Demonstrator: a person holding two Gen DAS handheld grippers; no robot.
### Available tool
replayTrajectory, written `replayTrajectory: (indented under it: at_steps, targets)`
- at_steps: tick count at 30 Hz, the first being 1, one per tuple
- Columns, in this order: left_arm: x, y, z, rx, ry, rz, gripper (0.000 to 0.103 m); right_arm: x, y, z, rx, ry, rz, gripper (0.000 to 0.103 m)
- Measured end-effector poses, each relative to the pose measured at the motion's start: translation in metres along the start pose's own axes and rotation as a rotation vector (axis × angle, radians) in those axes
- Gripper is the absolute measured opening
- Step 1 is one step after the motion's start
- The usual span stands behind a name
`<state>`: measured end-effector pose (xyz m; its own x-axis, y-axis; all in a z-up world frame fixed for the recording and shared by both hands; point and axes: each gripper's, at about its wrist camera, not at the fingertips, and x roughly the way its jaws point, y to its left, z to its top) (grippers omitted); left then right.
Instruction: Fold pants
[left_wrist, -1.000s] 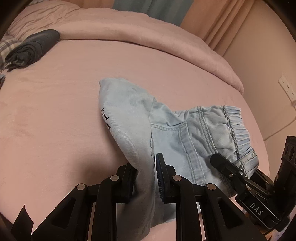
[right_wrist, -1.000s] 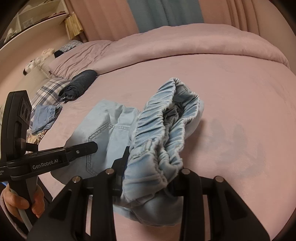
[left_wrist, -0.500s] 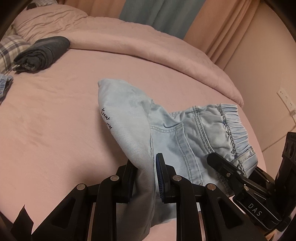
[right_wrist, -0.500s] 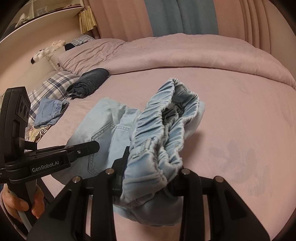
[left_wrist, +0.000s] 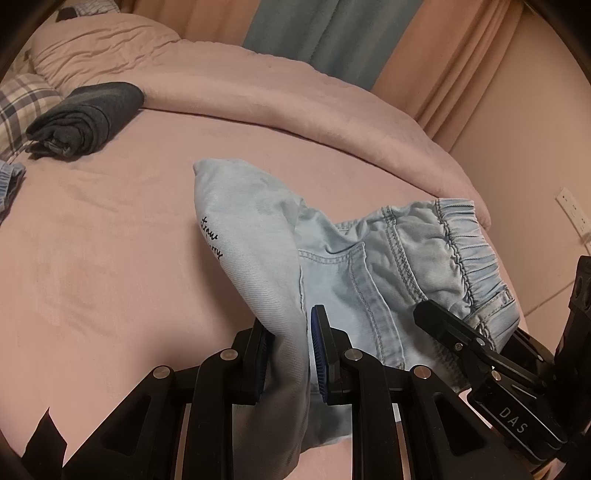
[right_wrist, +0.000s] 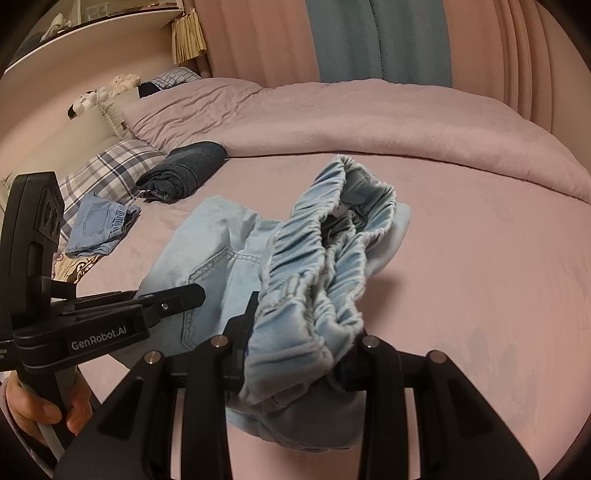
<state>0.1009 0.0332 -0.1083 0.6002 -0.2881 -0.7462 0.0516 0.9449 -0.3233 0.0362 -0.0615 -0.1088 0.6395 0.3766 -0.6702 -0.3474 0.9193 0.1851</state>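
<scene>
Your left gripper (left_wrist: 286, 360) pinches the light denim pants (left_wrist: 369, 266) by a leg fold; your right gripper (right_wrist: 299, 354) clamps the bunched waistband (right_wrist: 317, 266), lifting both ends off the pink bed (left_wrist: 92, 240) to carry the fold over.

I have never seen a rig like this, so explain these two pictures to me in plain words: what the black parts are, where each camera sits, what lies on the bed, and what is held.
No robot here: a person holds a hand tool with tongs in each hand, and a fisheye camera on each looks along its two fingers. One picture comes from the left tongs, the other from the right tongs. Both are shut on the light blue pants: the left pinches a leg, the right the bunched elastic waistband. The pants partly rest on the pink bed. Also on the bed: a rolled dark garment, a folded blue garment and a plaid pillow.
</scene>
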Motion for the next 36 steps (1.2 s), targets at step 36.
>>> replayTrajectory:
  at_steps: [36]
  targets:
    - [0.092, 0.033, 0.062, -0.019, 0.056, 0.028, 0.02, 0.11, -0.028, 0.07, 0.022, 0.026, -0.037, 0.033]
